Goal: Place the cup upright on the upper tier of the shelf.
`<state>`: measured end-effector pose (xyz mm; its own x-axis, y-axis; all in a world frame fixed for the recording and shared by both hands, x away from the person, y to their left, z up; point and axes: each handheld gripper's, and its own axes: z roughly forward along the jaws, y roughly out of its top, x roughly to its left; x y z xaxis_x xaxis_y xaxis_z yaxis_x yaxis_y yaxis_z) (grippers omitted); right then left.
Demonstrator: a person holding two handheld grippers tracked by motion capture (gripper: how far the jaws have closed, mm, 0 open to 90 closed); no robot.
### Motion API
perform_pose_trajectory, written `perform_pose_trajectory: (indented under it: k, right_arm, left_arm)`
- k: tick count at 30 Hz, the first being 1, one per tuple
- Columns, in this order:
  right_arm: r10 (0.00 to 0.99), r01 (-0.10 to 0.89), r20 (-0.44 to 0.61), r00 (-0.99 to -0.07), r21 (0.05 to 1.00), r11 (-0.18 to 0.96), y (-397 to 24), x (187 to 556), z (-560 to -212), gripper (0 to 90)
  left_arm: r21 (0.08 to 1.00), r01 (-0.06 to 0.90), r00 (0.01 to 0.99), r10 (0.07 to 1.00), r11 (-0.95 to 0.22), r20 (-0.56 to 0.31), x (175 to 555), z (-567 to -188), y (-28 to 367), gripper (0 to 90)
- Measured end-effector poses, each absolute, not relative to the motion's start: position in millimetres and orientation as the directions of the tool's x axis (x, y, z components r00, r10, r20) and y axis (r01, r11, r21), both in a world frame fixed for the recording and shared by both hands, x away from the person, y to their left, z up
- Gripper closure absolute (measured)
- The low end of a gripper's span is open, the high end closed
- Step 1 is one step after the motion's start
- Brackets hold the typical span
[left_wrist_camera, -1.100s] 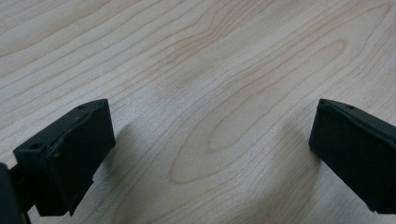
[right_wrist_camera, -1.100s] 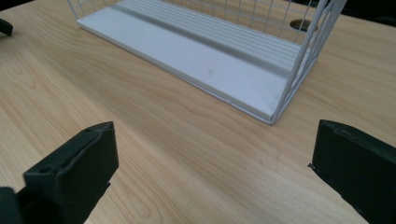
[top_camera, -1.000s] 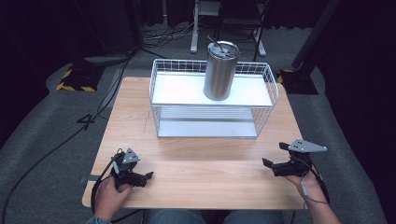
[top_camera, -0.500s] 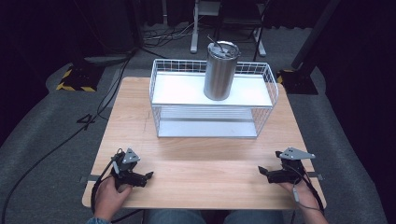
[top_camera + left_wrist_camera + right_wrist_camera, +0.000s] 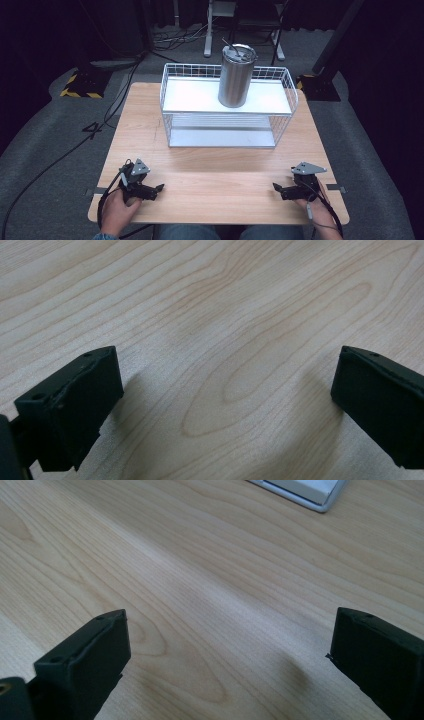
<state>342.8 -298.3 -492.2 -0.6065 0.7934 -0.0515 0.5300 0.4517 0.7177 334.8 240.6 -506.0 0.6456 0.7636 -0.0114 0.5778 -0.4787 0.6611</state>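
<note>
My left tongs (image 5: 159,188) low at near-left table (image 5: 220,175) edge, jaws wide, empty. Steel tumbler (image 5: 235,76) upright on top shelf of white wire rack (image 5: 227,112), well apart from both tongs, far side of table. My right tongs (image 5: 276,187) near-right, jaws wide, empty. Risks: tall tumbler tips if struck high on approach; smooth steel wall may slip in grip; rack rail may snag a jaw.
</note>
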Motion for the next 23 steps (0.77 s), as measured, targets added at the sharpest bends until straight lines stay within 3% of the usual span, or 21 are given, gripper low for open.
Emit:
perform_pose_trajectory:
  k: [6, 23]
  right_arm:
    - [0.793, 0.565, -0.039, -0.607, 0.681, 0.466, -297, 344, -501, 1.8]
    - [0.805, 0.564, -0.007, -0.593, 0.71, 0.422, -298, 344, -507, 0.2]
  left_arm:
    - [0.661, 0.578, 0.646, 0.764, -0.478, -0.011, 335, -506, 241, 0.6]
    - [0.661, 0.578, 0.646, 0.764, -0.479, -0.011, 335, -506, 241, 0.6]
